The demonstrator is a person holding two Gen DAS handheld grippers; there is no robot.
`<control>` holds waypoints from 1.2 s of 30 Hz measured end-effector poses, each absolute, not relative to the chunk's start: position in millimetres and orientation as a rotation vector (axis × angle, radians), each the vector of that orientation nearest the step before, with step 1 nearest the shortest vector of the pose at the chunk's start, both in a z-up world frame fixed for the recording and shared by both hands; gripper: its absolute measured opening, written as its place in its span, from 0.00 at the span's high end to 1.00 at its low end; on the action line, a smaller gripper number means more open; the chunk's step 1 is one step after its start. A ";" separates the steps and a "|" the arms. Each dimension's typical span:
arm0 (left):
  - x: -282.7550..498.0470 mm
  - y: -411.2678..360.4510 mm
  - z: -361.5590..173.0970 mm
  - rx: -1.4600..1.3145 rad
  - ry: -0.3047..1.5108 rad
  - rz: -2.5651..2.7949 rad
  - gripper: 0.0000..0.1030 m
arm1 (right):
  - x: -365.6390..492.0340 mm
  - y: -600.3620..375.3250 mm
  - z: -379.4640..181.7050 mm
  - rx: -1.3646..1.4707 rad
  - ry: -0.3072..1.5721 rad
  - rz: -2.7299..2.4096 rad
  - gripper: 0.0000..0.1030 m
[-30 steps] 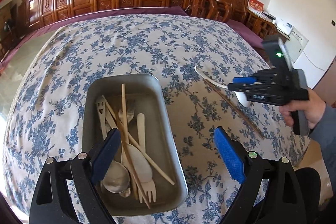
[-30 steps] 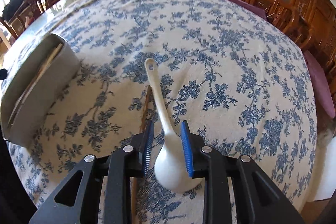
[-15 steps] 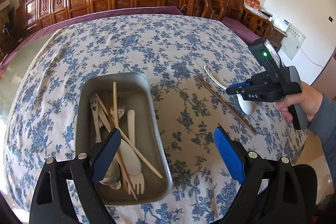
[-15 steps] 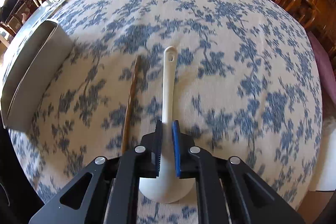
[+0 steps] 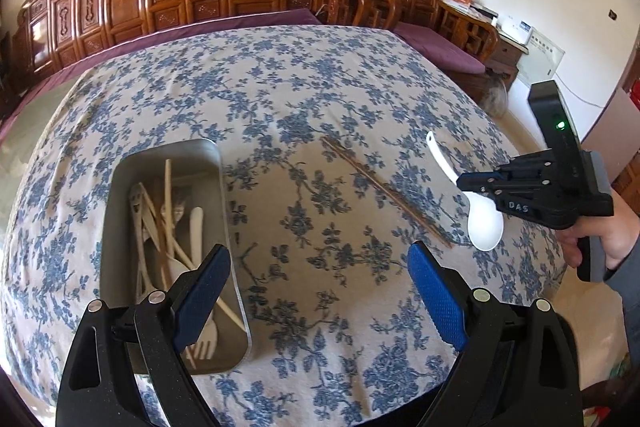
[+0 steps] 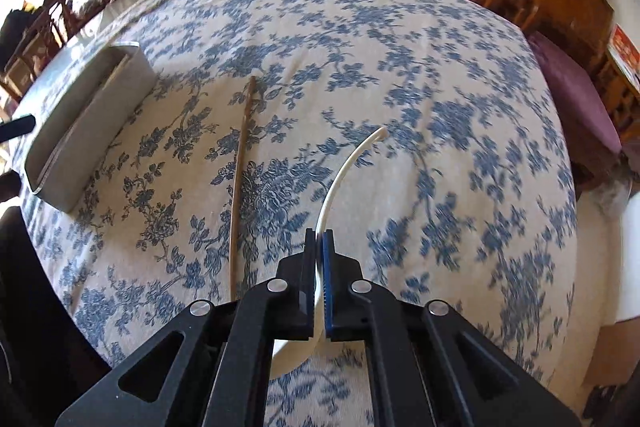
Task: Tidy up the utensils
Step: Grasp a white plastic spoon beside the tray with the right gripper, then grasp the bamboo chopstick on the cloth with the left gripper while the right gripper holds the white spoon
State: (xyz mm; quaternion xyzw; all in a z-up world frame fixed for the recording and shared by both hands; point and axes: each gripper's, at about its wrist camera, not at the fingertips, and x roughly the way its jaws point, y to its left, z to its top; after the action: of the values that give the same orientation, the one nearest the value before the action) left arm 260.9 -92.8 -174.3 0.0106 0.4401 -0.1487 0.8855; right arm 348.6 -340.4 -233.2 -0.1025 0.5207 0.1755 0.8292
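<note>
**White spoon pinched in my right gripper, tray under my left**

My right gripper [image 6: 319, 251] is clamped on the white spoon [image 5: 482, 223] — the blue pads are squeezed against the handle close to the bowl, with only the thin edge of the handle showing between them. From the right wrist view the handle curves up and away ahead of the fingers, its tip over the floral tablecloth [image 6: 400, 67]; the bowl sits back under the gripper body (mostly hidden there). Seen from the left wrist view, the bowl hangs just below the gripper and the handle slants up to the left.

Just left of the spoon, a brown chopstick [image 6: 240, 179] lies flat on the cloth, apart from my fingers.

My left gripper [image 5: 320, 287] holds nothing — its jaws are spread wide above the cloth. Its left pad overlaps the near end of the metal tray [image 5: 116, 187], which holds pale chopsticks, a fork and spoons in a loose heap. The tray lies well apart from the held spoon, with the brown chopstick between them.
</note>
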 end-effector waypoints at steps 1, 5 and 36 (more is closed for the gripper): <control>260.3 -94.9 -174.7 0.025 0.917 -0.310 0.16 | 345.0 -344.9 -230.5 -0.205 1.097 0.363 0.96; 261.0 -103.5 -178.4 0.038 0.925 -0.309 0.16 | 326.2 -360.2 -219.8 -0.114 1.048 0.346 0.96; 334.8 -220.9 -262.4 0.090 1.085 -0.312 0.63 | 294.5 -409.3 -224.9 0.009 1.007 0.301 0.96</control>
State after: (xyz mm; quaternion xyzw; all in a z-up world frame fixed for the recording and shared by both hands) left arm 334.8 -221.0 -262.4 0.0424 0.5141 -0.1477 0.8438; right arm 294.5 -409.3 -224.9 0.0043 0.4807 0.1438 0.8650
